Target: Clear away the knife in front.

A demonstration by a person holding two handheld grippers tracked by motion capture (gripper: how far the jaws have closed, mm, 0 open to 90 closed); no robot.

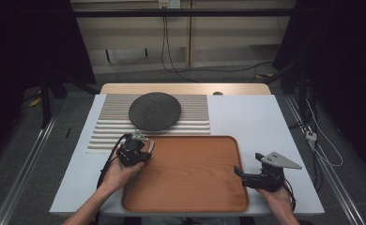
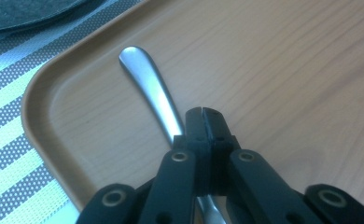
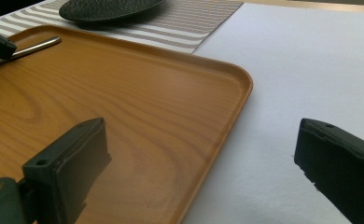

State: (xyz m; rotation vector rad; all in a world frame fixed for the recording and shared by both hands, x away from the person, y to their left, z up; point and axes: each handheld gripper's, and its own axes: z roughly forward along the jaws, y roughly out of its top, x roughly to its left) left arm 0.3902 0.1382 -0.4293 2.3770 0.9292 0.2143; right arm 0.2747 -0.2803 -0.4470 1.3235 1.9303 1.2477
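A silver utensil [image 2: 148,83] lies along the left side of the brown wooden tray [image 1: 204,187], its rounded handle end pointing at the tray's far left corner. My left gripper [image 1: 143,149] hangs low over it with the jaws pressed together. The handle runs under the shut fingertips [image 2: 196,125]; whether they touch it I cannot tell. The same handle [image 3: 35,45] appears far off in the right gripper view. My right gripper [image 1: 247,164] stands open just past the tray's right edge [image 3: 238,100], with nothing between its fingers [image 3: 73,154].
A dark round plate [image 1: 154,110] rests on a striped placemat [image 1: 190,117] behind the tray. White tabletop [image 1: 261,117] stretches to the right of the tray. Cables trail from both grippers toward the table's front edge.
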